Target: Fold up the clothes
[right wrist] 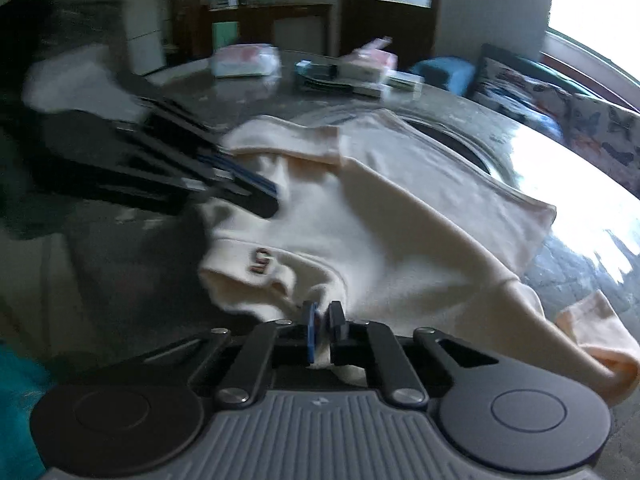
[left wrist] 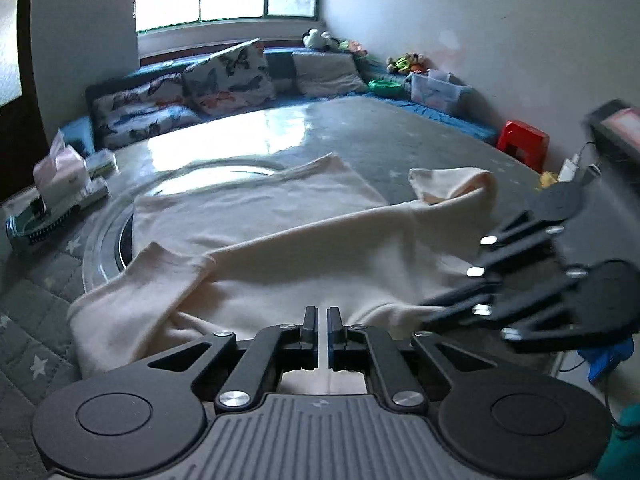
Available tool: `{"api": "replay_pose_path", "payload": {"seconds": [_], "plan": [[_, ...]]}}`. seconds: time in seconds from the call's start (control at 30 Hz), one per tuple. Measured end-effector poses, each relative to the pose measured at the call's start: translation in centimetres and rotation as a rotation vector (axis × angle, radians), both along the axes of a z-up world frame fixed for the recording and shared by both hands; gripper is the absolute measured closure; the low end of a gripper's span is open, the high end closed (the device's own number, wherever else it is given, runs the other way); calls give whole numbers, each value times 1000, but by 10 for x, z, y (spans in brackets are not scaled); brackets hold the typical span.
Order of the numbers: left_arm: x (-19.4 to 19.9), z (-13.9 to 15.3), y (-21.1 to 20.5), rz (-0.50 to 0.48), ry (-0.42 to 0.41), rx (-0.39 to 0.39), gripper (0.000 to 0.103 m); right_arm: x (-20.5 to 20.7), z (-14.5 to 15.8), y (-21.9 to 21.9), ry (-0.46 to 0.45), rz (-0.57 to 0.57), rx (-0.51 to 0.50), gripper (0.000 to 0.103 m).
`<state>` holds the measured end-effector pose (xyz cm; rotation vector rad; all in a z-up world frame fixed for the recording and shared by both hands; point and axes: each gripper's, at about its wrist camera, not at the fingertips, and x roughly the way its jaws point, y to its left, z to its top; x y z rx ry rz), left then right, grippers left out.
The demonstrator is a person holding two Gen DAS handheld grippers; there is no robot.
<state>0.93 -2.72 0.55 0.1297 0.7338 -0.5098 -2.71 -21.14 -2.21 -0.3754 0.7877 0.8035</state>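
Note:
A cream long-sleeved garment (left wrist: 280, 248) lies spread and partly bunched on the round table (left wrist: 400, 140). In the right wrist view the garment (right wrist: 400, 232) shows a small dark label (right wrist: 260, 260) near its rumpled near edge. My left gripper (left wrist: 322, 322) is shut on the garment's near edge, and cloth shows under its fingers. It appears blurred at the left of the right wrist view, the left gripper (right wrist: 260, 200) with its tips on the cloth. My right gripper (right wrist: 323, 320) is shut on a fold of the same edge. From the left wrist it is the right gripper (left wrist: 432, 312), close by on the right.
A glass turntable (left wrist: 224, 168) lies under part of the garment. Tissue packs and boxes (left wrist: 60, 172) stand at the table's left rim, and more boxes (right wrist: 244, 60) at its far side. Patterned cushions (left wrist: 224, 76) and a red stool (left wrist: 522, 144) stand beyond the table.

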Motion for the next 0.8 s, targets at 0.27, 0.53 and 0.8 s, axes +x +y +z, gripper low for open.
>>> {"api": "replay_pose_path", "payload": {"seconds": [0.27, 0.53, 0.8], "plan": [[-4, -20, 5, -74, 66, 65, 98, -15, 6, 3, 46, 115, -17, 94], [11, -10, 12, -39, 54, 18, 96, 36, 35, -21, -11, -45, 43, 80], [25, -14, -25, -131, 80, -28, 95, 133, 20, -54, -4, -353, 22, 80]]}}
